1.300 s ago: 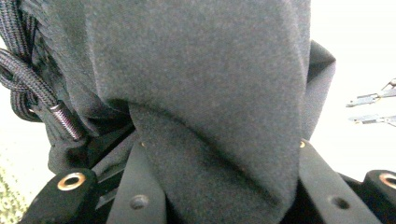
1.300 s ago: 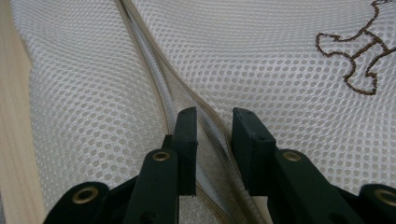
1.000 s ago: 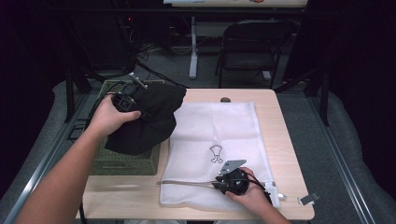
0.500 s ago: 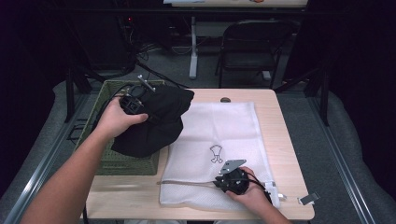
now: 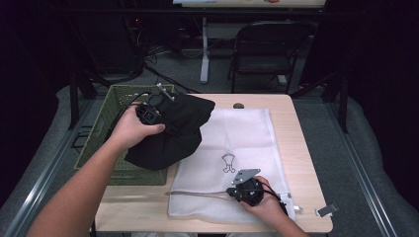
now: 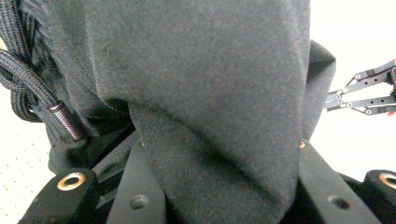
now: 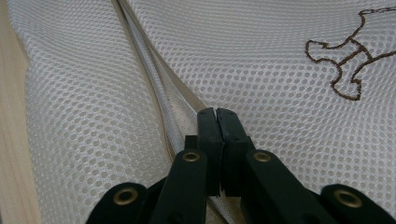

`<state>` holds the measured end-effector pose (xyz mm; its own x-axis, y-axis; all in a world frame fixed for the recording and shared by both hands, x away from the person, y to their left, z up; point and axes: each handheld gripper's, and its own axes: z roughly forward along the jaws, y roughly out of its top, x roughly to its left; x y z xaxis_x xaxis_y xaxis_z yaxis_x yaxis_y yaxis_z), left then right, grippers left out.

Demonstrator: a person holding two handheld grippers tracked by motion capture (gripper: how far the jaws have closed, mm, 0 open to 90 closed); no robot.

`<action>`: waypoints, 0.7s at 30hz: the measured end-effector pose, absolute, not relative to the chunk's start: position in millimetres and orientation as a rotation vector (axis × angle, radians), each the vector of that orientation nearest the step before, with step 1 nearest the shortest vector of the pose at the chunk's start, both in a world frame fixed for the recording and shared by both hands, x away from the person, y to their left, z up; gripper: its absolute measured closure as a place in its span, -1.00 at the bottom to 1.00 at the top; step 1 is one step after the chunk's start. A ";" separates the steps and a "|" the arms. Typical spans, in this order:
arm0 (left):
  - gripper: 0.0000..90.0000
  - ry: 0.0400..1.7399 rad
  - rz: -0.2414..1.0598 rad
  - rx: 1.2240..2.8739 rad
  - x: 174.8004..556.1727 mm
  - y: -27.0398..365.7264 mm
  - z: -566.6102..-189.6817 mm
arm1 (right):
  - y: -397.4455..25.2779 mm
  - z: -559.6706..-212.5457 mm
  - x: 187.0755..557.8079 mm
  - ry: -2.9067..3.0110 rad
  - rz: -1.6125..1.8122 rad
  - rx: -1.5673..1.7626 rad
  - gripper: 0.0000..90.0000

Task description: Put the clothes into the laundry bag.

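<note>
In the high view, a black garment point(image 5: 170, 131) is held up by the left claw point(image 5: 157, 112) over the tabletop's point(image 5: 296, 148) left edge, partly above a green basket point(image 5: 106, 128) and overlapping a white mesh bag point(image 5: 247, 143). The right claw point(image 5: 236, 193) is seen at the bag's near edge.

In the left gripper view, the garment point(image 6: 201, 93) is clamped between the jaws, with a drawcord point(image 6: 32, 88) hanging at left.

In the right gripper view, the right claw point(image 7: 217, 114) is pressed together on the bag's point(image 7: 261, 60) zipper seam point(image 7: 154, 79).
</note>
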<state>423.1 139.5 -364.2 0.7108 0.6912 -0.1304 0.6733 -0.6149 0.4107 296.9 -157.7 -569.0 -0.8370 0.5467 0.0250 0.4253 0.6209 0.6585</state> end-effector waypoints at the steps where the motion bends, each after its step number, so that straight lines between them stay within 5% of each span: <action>1: 0.50 1.048 0.052 2.487 422.9 138.7 -364.1 | -157.4 -568.8 296.8 2.665 1.012 0.809 0.99; 21: 0.50 0.993 0.039 2.500 415.7 126.8 -366.2 | -159.3 -555.1 303.5 2.691 1.047 0.789 0.99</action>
